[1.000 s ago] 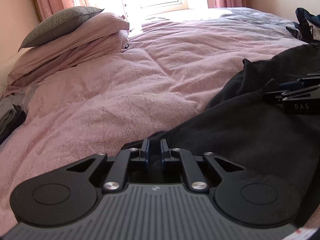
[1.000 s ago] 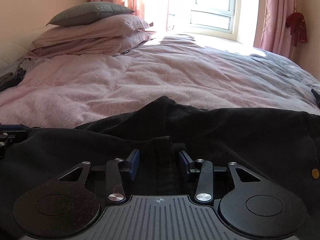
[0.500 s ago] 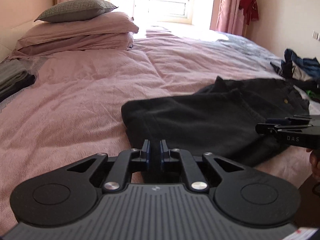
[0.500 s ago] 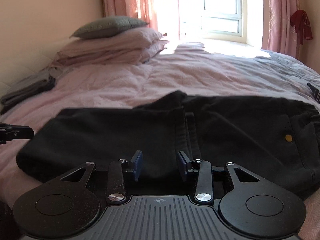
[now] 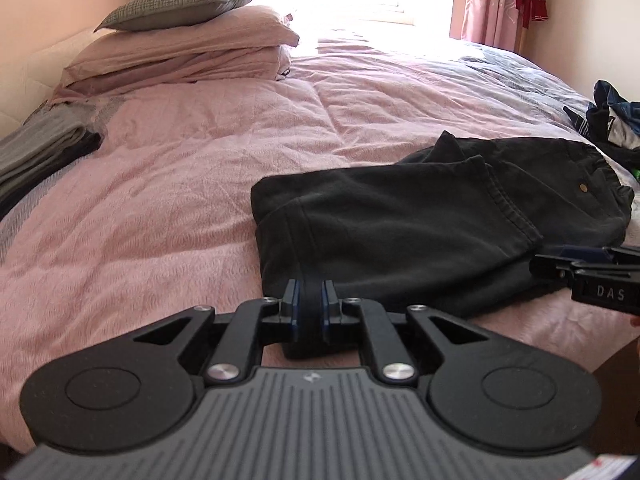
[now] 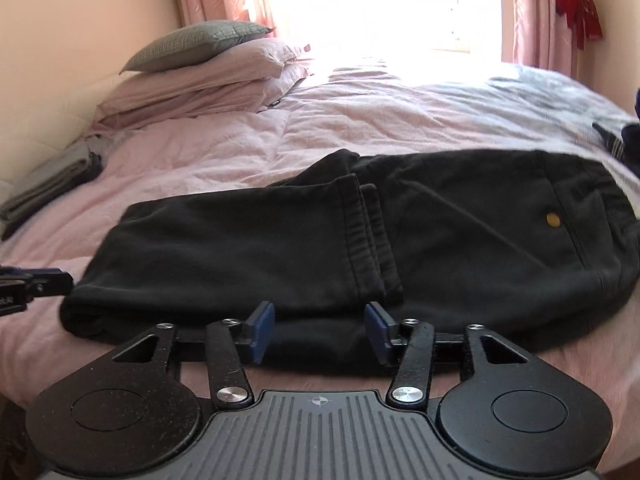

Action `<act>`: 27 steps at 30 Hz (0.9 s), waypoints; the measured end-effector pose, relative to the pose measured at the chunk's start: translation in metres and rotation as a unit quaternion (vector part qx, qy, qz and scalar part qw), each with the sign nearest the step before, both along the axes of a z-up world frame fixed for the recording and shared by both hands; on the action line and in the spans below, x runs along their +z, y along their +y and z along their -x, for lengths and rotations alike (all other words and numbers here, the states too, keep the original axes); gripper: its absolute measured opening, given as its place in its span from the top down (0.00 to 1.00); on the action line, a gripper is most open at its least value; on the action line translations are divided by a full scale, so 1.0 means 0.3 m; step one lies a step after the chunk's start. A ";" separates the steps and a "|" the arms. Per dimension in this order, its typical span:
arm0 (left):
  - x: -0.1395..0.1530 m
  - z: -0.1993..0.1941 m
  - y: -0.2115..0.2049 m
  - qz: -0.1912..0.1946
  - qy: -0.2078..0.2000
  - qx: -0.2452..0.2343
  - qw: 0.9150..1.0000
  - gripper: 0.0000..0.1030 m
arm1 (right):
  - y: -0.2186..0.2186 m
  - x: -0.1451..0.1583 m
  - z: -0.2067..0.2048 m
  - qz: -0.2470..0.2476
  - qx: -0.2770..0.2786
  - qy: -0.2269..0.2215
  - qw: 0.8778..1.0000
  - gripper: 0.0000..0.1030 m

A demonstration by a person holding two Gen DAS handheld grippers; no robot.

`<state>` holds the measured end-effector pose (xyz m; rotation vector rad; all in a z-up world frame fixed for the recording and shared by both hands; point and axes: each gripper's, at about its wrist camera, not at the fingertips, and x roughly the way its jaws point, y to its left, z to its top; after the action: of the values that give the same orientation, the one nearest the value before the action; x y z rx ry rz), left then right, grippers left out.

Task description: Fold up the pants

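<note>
The black pants (image 5: pixel 400 240) lie folded across the pink duvet (image 5: pixel 160 200) near the bed's front edge, the leg hems laid over the seat part with a brass button (image 6: pixel 553 220). My left gripper (image 5: pixel 309 300) is shut on a pinch of dark cloth at the pants' near left corner. My right gripper (image 6: pixel 318 328) is at the pants' (image 6: pixel 240 248) near edge. Its jaws are opening, and the blue pads (image 6: pixel 262 330) stand wide apart without pressing the cloth that lies between them. Each gripper shows at the edge of the other's view.
Stacked pink pillows with a grey one on top (image 5: pixel 192 48) lie at the far left by the headboard. Folded grey clothes (image 5: pixel 40 148) rest on the bed's left side. A heap of dark clothes (image 5: pixel 612 120) sits at the right. A bright window is behind.
Both grippers have drawn back and up from the pants, which now show whole and folded on the bed. The right jaws have widened off the cloth. The left stays shut.
</note>
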<state>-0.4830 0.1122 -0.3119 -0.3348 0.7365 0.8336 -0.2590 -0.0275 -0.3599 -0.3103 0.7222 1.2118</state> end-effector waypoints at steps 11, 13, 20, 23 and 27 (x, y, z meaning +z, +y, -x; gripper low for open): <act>0.002 0.016 -0.099 0.011 0.007 -0.003 1.000 0.92 | -0.130 0.022 -0.007 -0.001 -0.022 0.037 0.999 0.49; 0.006 0.015 -0.102 0.007 0.008 -0.003 1.000 0.92 | -0.149 0.025 -0.024 -0.005 -0.030 0.037 0.999 0.49; 0.027 0.000 -0.088 -0.005 -0.001 -0.005 1.000 0.92 | -0.246 0.037 -0.192 -0.046 -0.084 0.072 0.993 0.49; 0.029 0.001 -0.069 -0.005 -0.010 0.001 1.000 0.92 | -0.326 0.023 -0.353 -0.089 -0.148 0.129 0.977 0.49; 0.025 0.001 -0.034 -0.007 -0.020 0.008 1.000 0.92 | -0.446 -0.028 -0.579 -0.164 -0.242 0.223 0.930 0.49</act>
<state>-0.4834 0.1020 -0.3044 -0.3439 0.6906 0.8452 -0.0853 -0.1614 -0.3684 0.4201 0.9024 0.9078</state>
